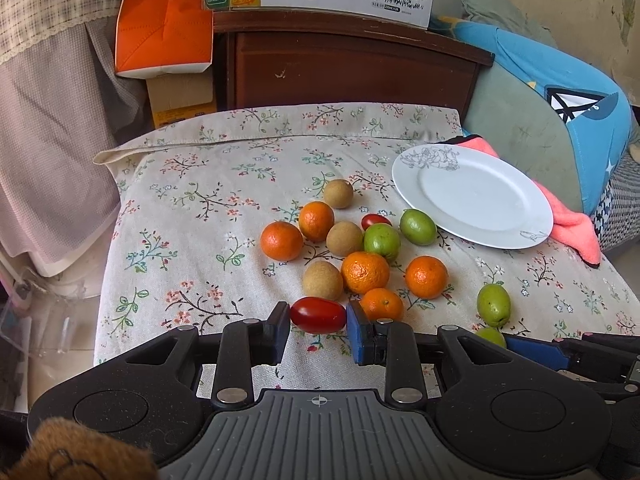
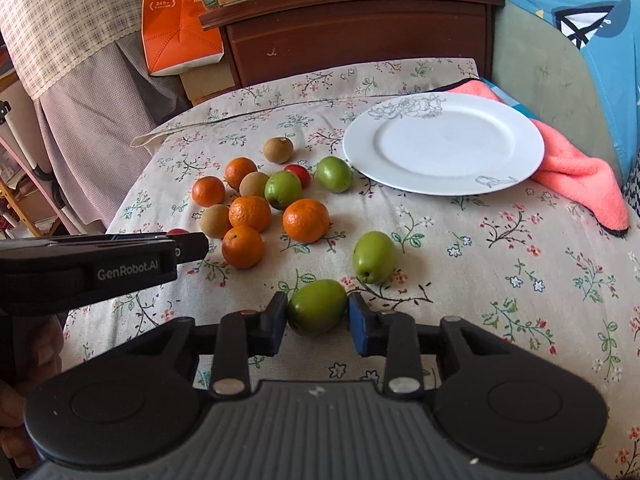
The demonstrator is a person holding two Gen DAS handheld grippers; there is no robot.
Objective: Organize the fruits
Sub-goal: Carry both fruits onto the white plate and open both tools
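The left gripper (image 1: 318,322) has its fingers closed around a glossy red oval cherry tomato (image 1: 318,314) on the floral-clothed worktop (image 1: 180,208), while the right gripper (image 2: 317,318) pinches a smooth green jujube (image 2: 317,306) near the white plate (image 2: 444,182).

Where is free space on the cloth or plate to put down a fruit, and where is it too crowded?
The white plate holds nothing. Bare floral cloth lies below the plate, right of the green fruit. Another bare patch lies left of the leftmost orange. The pile around the middle orange is crowded, fruits touching.
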